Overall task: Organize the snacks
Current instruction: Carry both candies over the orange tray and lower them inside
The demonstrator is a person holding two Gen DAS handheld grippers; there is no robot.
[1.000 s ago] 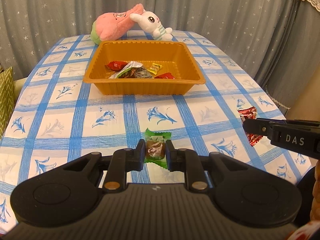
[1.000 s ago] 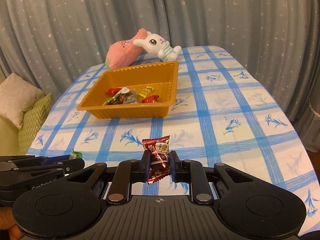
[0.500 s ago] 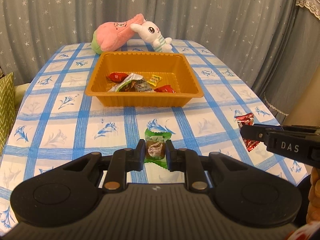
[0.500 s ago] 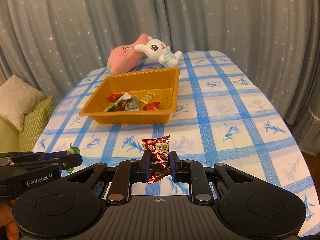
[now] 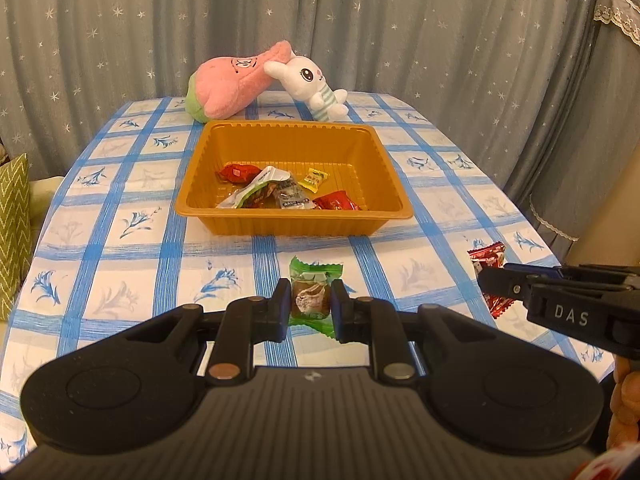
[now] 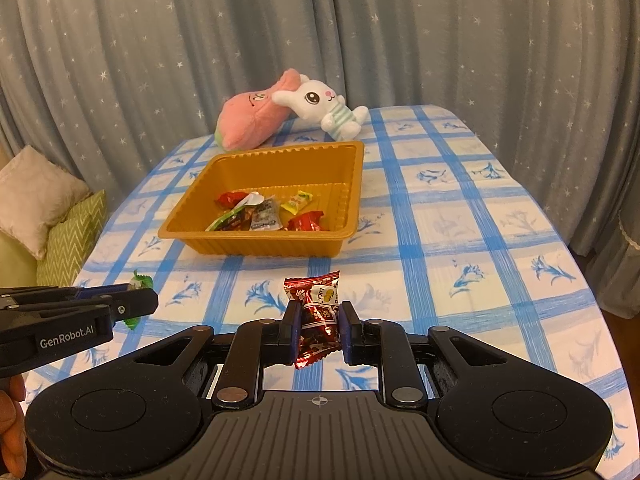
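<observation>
My left gripper (image 5: 310, 304) is shut on a green-wrapped candy (image 5: 312, 294) and holds it above the tablecloth, in front of the orange tray (image 5: 294, 224). My right gripper (image 6: 319, 320) is shut on a red-wrapped candy (image 6: 318, 312), also held in the air short of the tray (image 6: 260, 246). The tray holds several wrapped snacks (image 5: 280, 192). The right gripper and its red candy (image 5: 486, 258) show at the right of the left wrist view. The left gripper (image 6: 136, 304) shows at the left of the right wrist view.
A pink plush (image 5: 232, 80) and a white bunny plush (image 5: 312, 84) lie behind the tray at the table's far end. Grey star curtains hang behind and to the right. Cushions (image 6: 40, 208) sit off the table's left side. The table edge curves near on the right.
Both grippers have risen with their candies held; the tray and plush toys sit lower in both views than a second ago.
</observation>
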